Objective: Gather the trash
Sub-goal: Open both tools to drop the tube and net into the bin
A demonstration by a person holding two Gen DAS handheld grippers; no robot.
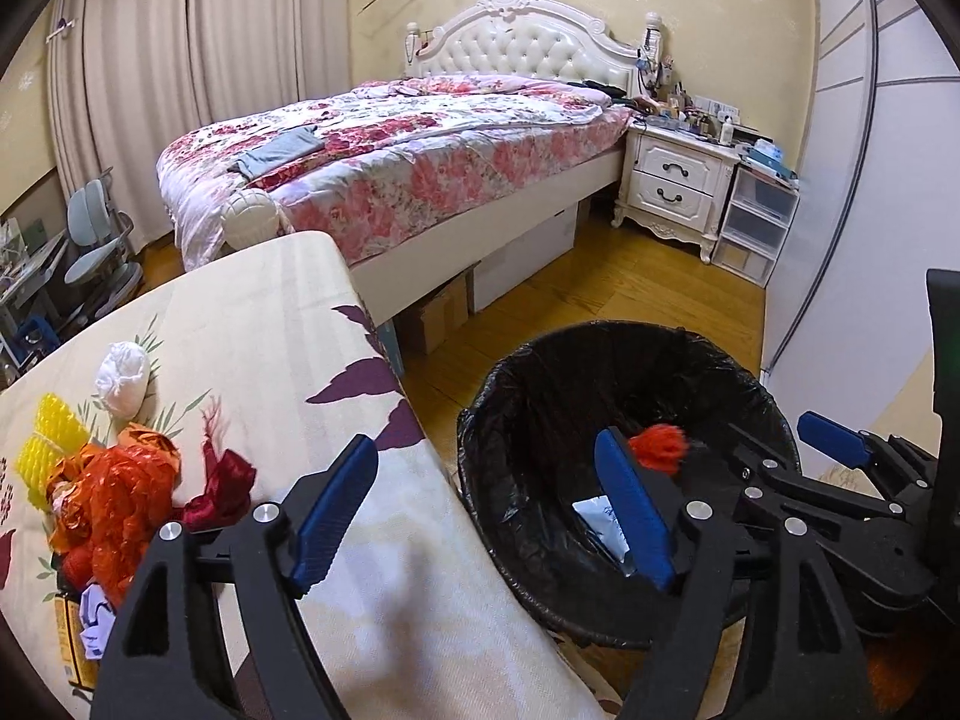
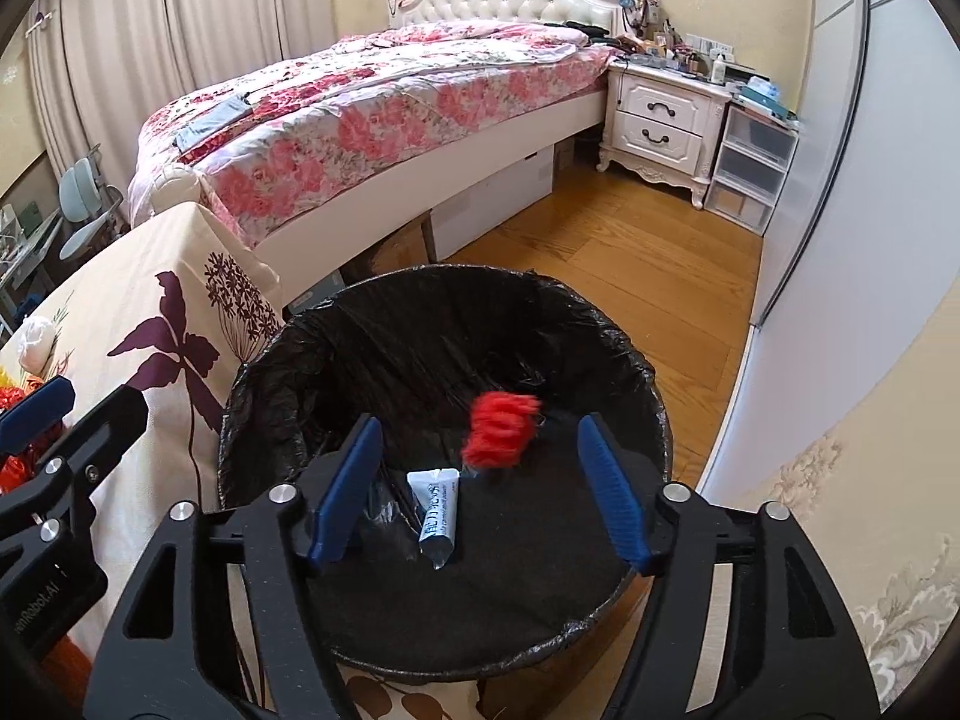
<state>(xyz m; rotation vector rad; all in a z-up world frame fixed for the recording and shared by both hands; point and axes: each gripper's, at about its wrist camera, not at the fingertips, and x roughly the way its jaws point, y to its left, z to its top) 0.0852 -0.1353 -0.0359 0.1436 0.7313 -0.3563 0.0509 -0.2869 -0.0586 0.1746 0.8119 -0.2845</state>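
Right gripper (image 2: 480, 495) hangs over the bin (image 2: 651, 378), jaws apart w/ nothing between the pads. A red fuzzy scrap (image 2: 501, 429) is blurred in mid-air inside the bin's mouth, just ahead of the pads, touching neither. On the black liner below lies a small white-and-blue tube (image 2: 437, 519).

Left gripper (image 1: 489, 501) also has jaws apart, nothing pinched. One pad sits over the table edge, the other over the bin (image 1: 480, 414); same red scrap (image 1: 660, 447) shows just past its right-side pad.

Table (image 1: 372, 600) w/ floral cloth stands right beside the bin. More trash near its far-left side: orange plastic wrap (image 1: 114, 498), yellow foam net (image 1: 51, 444), white crumpled wad (image 1: 123, 378), dark red ribbon (image 1: 219, 483), bluish paper (image 1: 96, 621) at the edge.

Bed (image 2: 360, 114) w/ pink floral quilt & white nightstand (image 2: 657, 114) well behind.
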